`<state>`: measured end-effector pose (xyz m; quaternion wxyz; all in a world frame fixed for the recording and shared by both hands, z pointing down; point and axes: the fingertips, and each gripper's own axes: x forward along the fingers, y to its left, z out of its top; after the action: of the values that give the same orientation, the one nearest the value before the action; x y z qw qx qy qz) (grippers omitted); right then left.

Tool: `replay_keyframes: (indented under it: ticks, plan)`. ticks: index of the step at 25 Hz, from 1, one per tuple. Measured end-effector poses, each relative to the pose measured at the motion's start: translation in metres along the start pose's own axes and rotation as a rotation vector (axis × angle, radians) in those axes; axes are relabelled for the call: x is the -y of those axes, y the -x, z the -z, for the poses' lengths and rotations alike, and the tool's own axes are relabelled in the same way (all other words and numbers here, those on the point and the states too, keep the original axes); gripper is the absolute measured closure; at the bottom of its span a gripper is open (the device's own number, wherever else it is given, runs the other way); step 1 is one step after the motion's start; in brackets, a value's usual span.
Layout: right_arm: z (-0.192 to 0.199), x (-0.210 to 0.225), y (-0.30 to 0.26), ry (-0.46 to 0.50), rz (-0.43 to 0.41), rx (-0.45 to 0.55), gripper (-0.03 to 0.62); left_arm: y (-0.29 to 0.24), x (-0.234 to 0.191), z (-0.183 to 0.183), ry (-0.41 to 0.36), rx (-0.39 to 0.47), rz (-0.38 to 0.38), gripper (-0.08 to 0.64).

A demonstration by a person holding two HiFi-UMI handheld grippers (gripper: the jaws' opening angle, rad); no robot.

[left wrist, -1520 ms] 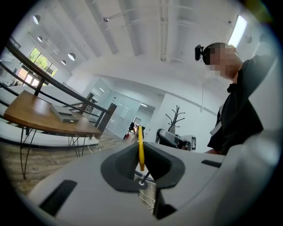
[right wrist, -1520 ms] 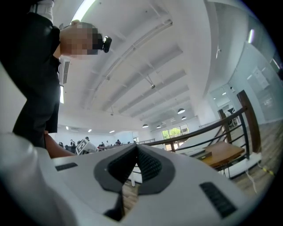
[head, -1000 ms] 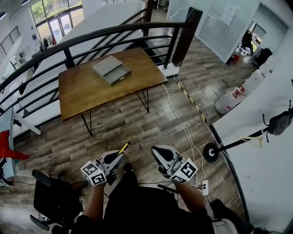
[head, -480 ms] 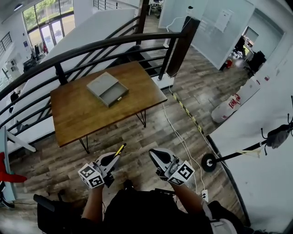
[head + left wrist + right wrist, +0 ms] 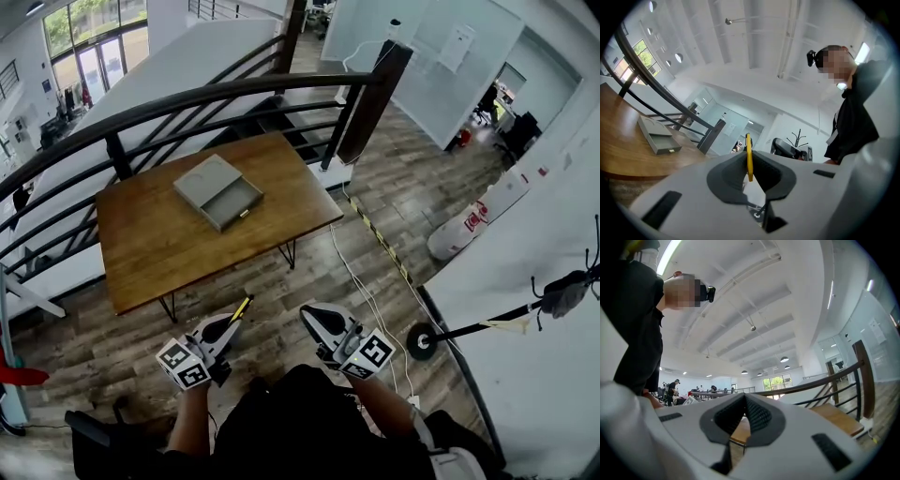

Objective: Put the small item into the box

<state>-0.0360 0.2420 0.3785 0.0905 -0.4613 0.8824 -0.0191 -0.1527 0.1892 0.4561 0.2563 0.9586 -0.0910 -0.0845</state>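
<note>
One yellow stick [image 5: 749, 159], clamped in the fingers of the left gripper [image 5: 230, 326], points toward the grey box [image 5: 217, 190] well ahead on the bench [image 5: 141, 246]; right gripper [image 5: 311, 316] fingers together, empty

A wooden table [image 5: 150, 244] on thin dark legs stands on a plank floor [image 5: 281, 291], close beside a dark railing. One thing lies on it, toward the far side: a flat grey box [image 5: 217, 190] with its drawer pulled partly out. The small pale spot at the drawer's front may be a handle, but it is too small to tell. The rest of the tabletop is bare wood. On the floor to the right run a white cable [image 5: 361, 281] and a strip of striped tape [image 5: 380, 242].
</note>
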Motion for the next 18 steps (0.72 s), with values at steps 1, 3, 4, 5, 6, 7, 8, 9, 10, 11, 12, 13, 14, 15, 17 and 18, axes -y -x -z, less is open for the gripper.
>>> replay_keyframes:
  ticks: [1, 3, 4, 5, 6, 7, 8, 9, 10, 11, 12, 13, 14, 15, 17, 18]
  plan:
    - [0.0, 0.003, -0.001, 0.0, 0.002, -0.001, 0.581, -0.001, -0.003, 0.0, 0.004, 0.001, -0.001, 0.522]
    - [0.0, 0.008, -0.003, 0.001, 0.002, 0.0, 0.581, -0.005, -0.008, 0.0, 0.009, -0.001, -0.003, 0.522]
    - [0.0, 0.01, -0.004, 0.002, 0.0, 0.0, 0.581, -0.008, -0.01, 0.0, 0.009, -0.002, -0.002, 0.522]
    - [-0.001, 0.014, -0.004, 0.003, -0.002, 0.001, 0.581, -0.012, -0.012, 0.0, 0.008, -0.004, -0.001, 0.523]
    - [-0.001, 0.019, -0.005, 0.002, -0.004, 0.003, 0.581, -0.017, -0.015, -0.001, 0.006, -0.005, 0.001, 0.523]
    - [-0.001, 0.024, -0.006, -0.001, -0.005, 0.006, 0.581, -0.022, -0.017, -0.002, 0.003, -0.008, 0.002, 0.522]
    - [0.0, 0.031, -0.007, -0.005, -0.005, 0.007, 0.581, -0.027, -0.02, -0.004, -0.001, -0.01, 0.0, 0.522]
    - [0.001, 0.037, -0.01, -0.011, -0.006, 0.007, 0.581, -0.032, -0.024, -0.007, -0.004, -0.012, -0.004, 0.522]
    - [0.003, 0.044, -0.013, -0.018, -0.008, 0.01, 0.581, -0.037, -0.028, -0.009, -0.005, -0.013, -0.009, 0.522]
    - [0.003, 0.052, -0.017, -0.027, -0.013, 0.017, 0.581, -0.042, -0.033, -0.011, -0.005, -0.014, -0.016, 0.523]
    - [0.002, 0.059, -0.021, -0.037, -0.021, 0.029, 0.581, -0.046, -0.038, -0.012, -0.004, -0.018, -0.023, 0.523]
    - [0.001, 0.067, -0.025, -0.047, -0.029, 0.039, 0.581, -0.051, -0.044, -0.013, -0.005, -0.024, -0.032, 0.523]
    - [0.002, 0.075, -0.029, -0.056, -0.036, 0.042, 0.581, -0.057, -0.051, -0.015, -0.006, -0.032, -0.041, 0.522]
    - [0.002, 0.083, -0.033, -0.064, -0.043, 0.043, 0.581, -0.063, -0.057, -0.018, -0.009, -0.04, -0.05, 0.523]
    - [-0.003, 0.102, -0.04, -0.073, -0.06, 0.053, 0.581, -0.078, -0.069, -0.025, -0.014, -0.051, -0.067, 0.523]
    - [-0.002, 0.112, -0.043, -0.069, -0.069, 0.041, 0.581, -0.086, -0.074, -0.03, -0.016, -0.054, -0.074, 0.523]
